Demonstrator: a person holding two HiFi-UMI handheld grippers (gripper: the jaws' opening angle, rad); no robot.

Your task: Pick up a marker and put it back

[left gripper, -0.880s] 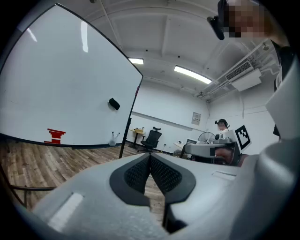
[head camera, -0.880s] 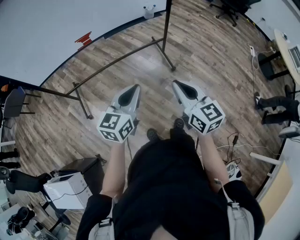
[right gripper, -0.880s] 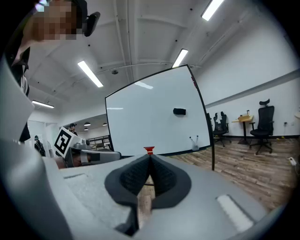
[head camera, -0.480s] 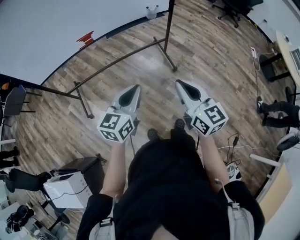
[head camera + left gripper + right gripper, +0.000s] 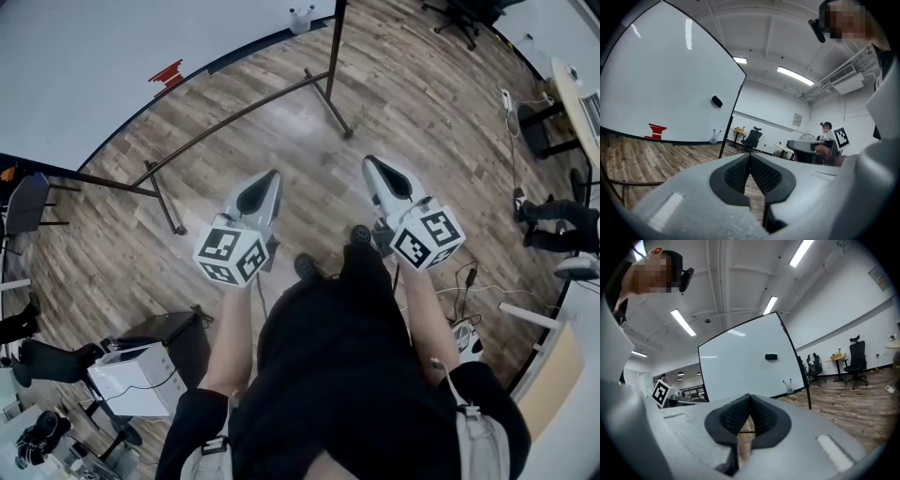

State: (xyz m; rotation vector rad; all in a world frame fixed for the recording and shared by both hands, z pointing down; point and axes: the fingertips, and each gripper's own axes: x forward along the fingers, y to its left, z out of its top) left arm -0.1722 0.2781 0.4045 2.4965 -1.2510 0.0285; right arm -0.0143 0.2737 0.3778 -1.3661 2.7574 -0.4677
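I see no marker lying loose. A small white holder [image 5: 298, 20] with markers standing in it hangs at the whiteboard's [image 5: 84, 56] lower edge; the same marker holder [image 5: 713, 139] sits by the board's post, and the right gripper view shows the holder [image 5: 789, 386] too. My left gripper [image 5: 266, 177] hangs shut and empty over the wooden floor, well short of the board. My right gripper [image 5: 371, 163] is beside it, also shut and empty. The left gripper's [image 5: 750, 157] pads meet with nothing between them. The right gripper's [image 5: 750, 399] pads meet likewise.
The board's metal floor frame [image 5: 234, 117] runs across the floor ahead of both grippers. A black eraser [image 5: 716, 101] and a red mark [image 5: 657, 131] are on the board. A seated person's legs [image 5: 558, 220], cables [image 5: 464, 281] and a white printer [image 5: 136, 380] lie around.
My right gripper has drifted to the right and a little nearer to me. The left gripper has hardly moved. Both stay shut.
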